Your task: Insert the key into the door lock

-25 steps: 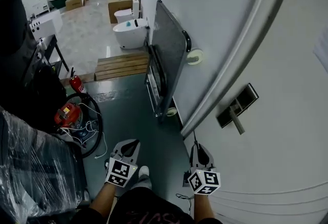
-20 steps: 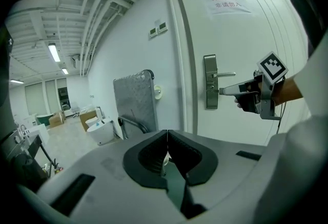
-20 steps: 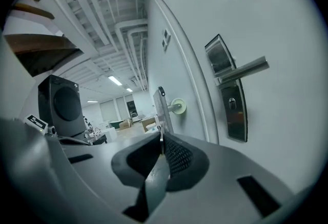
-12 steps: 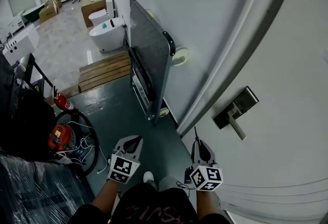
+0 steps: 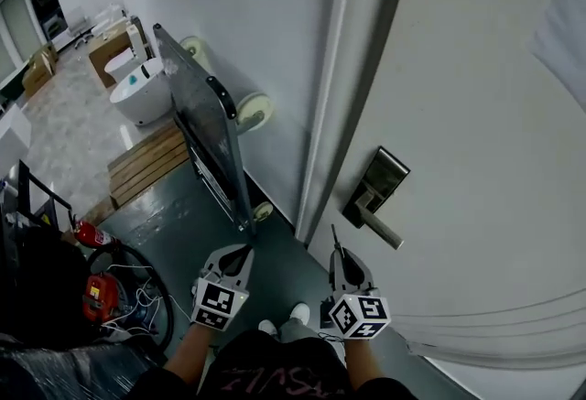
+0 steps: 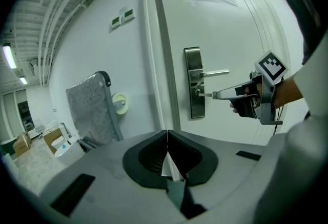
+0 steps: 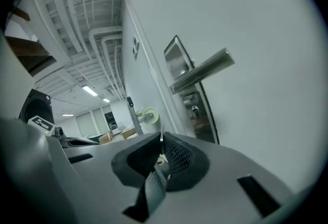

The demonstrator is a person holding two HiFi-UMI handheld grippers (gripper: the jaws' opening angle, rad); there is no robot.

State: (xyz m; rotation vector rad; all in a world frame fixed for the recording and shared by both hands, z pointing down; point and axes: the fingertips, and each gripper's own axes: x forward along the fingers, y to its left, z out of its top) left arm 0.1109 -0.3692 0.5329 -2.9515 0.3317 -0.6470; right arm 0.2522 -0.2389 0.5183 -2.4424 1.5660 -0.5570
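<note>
Right gripper point(image 5: 338, 254) jaws clamped on key point(image 5: 333, 238), blade aimed at door lock point(image 5: 375, 183) toward 1 o'clock, contact unclear; left gripper point(image 5: 240, 252) at its 9 o'clock, jaws closed, empty.

Grey left claw point(image 5: 238, 254) and right claw point(image 5: 340, 254), black ribbed pads point(image 7: 178, 158), black-and-white marker cubes point(image 5: 217, 307), dark printed shirt point(image 5: 265, 376).

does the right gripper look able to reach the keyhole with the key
Probably yes: the right gripper, jaws shut on the key, has nothing between it and the keyhole; the handle sits above that path.
</note>
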